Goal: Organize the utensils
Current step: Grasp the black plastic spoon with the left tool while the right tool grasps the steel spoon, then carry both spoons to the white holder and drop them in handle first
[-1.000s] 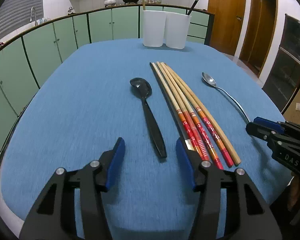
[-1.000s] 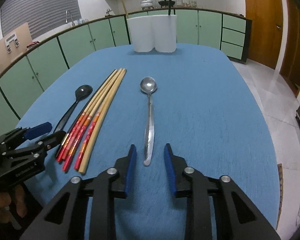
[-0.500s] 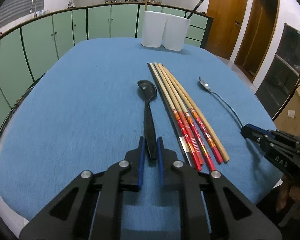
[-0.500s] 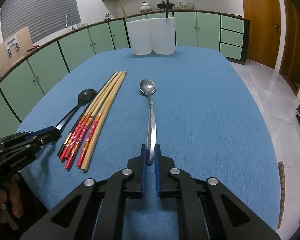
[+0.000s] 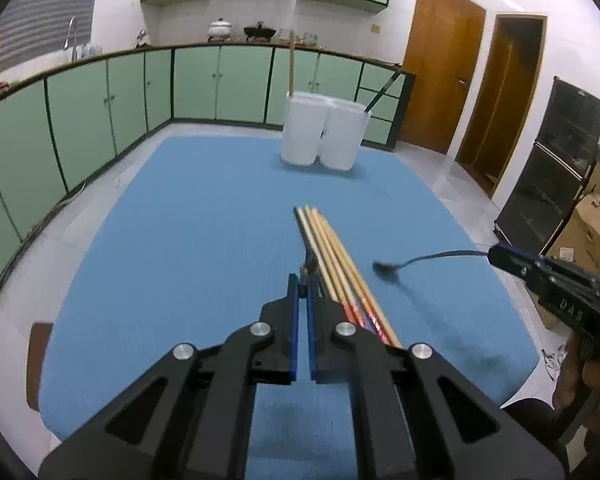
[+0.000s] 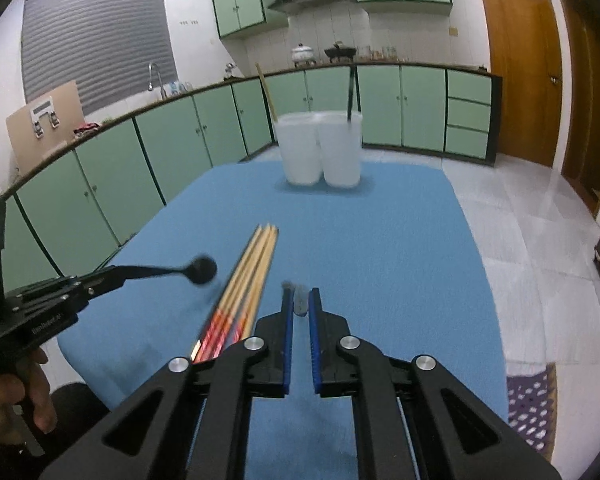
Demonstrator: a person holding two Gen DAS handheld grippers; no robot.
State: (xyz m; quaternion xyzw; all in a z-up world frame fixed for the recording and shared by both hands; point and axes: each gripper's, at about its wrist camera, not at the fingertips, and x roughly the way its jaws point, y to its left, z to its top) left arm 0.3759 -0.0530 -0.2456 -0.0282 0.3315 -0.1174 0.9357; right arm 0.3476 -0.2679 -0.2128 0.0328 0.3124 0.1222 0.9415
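Note:
My left gripper [image 5: 303, 280] is shut on the handle of a black spoon [image 6: 199, 270], held in the air above the blue table [image 5: 180, 240]; from its own camera the spoon shows only end-on. My right gripper [image 6: 299, 294] is shut on the handle of a metal spoon [image 5: 385, 269], also lifted. Several red-banded wooden chopsticks [image 5: 332, 256] lie side by side on the table between the two grippers. Two white holders [image 5: 300, 132] [image 5: 346, 138] stand at the far edge, one with a wooden stick in it, the other with a black utensil.
Green cabinets [image 5: 100, 112] run along the far and left walls. Wooden doors [image 5: 440, 68] and a black glass cabinet [image 5: 560, 168] stand to the right. A brown seat edge [image 5: 40, 352] shows at the table's near left. A hand [image 6: 28, 396] grips the left tool.
Both grippers closed on their spoon handles and rose. The black spoon and the metal spoon left the table and now hang in the air; the chopsticks stayed put.

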